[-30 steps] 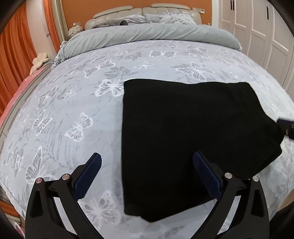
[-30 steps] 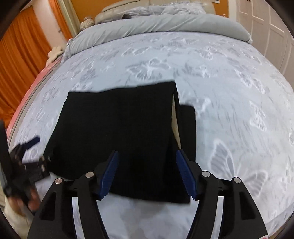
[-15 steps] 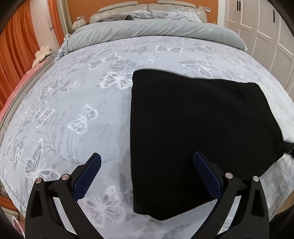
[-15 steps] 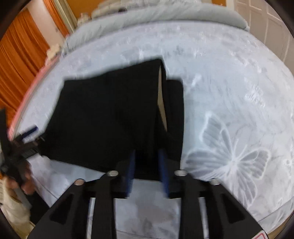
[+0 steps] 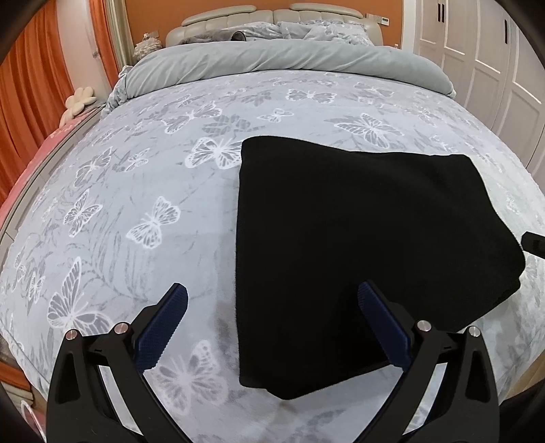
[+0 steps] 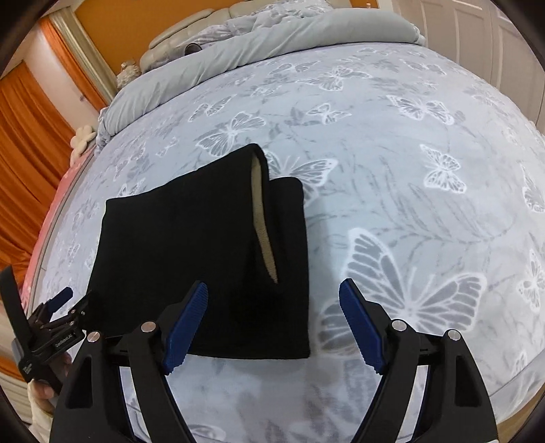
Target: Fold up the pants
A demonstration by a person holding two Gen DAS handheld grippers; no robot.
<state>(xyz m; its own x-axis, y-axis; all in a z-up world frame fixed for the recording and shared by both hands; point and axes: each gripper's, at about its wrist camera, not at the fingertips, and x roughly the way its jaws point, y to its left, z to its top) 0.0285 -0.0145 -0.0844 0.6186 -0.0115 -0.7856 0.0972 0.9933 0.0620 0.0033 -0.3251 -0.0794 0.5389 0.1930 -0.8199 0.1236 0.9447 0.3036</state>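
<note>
The black pants (image 5: 357, 238) lie folded into a rough rectangle on the butterfly-print bedspread (image 5: 143, 191). In the right wrist view the pants (image 6: 190, 252) show a cream lining at an open edge. My left gripper (image 5: 272, 327) is open and empty, above the pants' near left edge. My right gripper (image 6: 272, 320) is open and empty, above the pants' near right corner. The left gripper also shows in the right wrist view (image 6: 64, 306) at the far left.
A rolled grey duvet (image 5: 282, 58) and a padded headboard (image 5: 272, 13) lie at the far end of the bed. Orange curtains (image 5: 30, 78) hang on the left, white wardrobe doors (image 5: 483, 51) on the right. The bed's near edge lies just below both grippers.
My right gripper was shut on the pants' near edge half a second ago; now it is open and drawn back. The left gripper has drifted slightly left and stayed open.
</note>
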